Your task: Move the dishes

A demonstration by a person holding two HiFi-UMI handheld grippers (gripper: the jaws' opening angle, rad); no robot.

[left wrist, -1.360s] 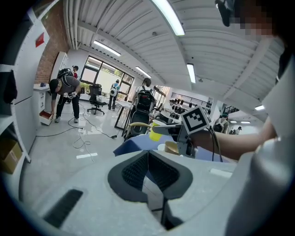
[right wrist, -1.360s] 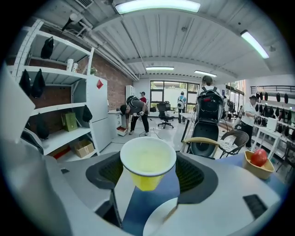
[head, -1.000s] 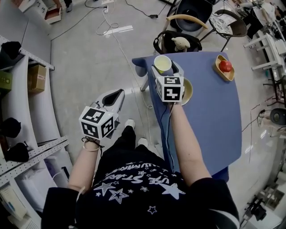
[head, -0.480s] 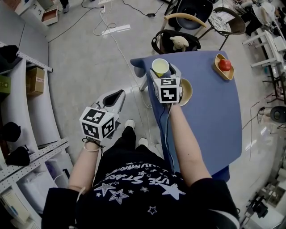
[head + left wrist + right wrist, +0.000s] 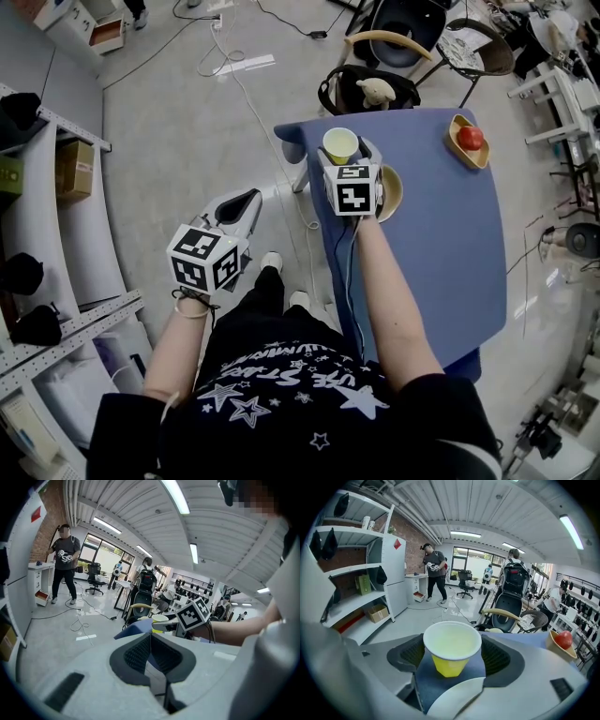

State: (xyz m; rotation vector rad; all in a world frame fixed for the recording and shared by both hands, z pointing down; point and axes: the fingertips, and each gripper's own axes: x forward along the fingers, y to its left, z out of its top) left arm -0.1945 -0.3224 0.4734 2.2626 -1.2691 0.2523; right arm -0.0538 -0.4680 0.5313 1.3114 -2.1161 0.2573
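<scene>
Two grippers were seen, each held in one of the person's hands. The right gripper (image 5: 347, 155) was extended over the near left corner of the blue table (image 5: 441, 244), and its jaws, set wide apart, were closed on a yellow paper cup (image 5: 451, 663) with a white rim. The cup was held upright between the pads, with the blue tabletop showing beneath it; whether its base touched the surface could not be told. A cream plate (image 5: 394, 192) lay on the table just beside this gripper, on its right, and its pale edge was also caught at the bottom of the right gripper view.

Compared with a second earlier, the cup and the right gripper were found a little lower in the head view (the shift was slight), and the jaws' spread was unchanged.

The left gripper (image 5: 150, 653) was held off the table, over the grey floor beside the person's leg. Its jaws were pressed together with nothing between them, and its place was the same as before.

At the far right edge of the table a yellow dish (image 5: 457, 142) with a red fruit (image 5: 472, 138) in it was left where it had been.
</scene>
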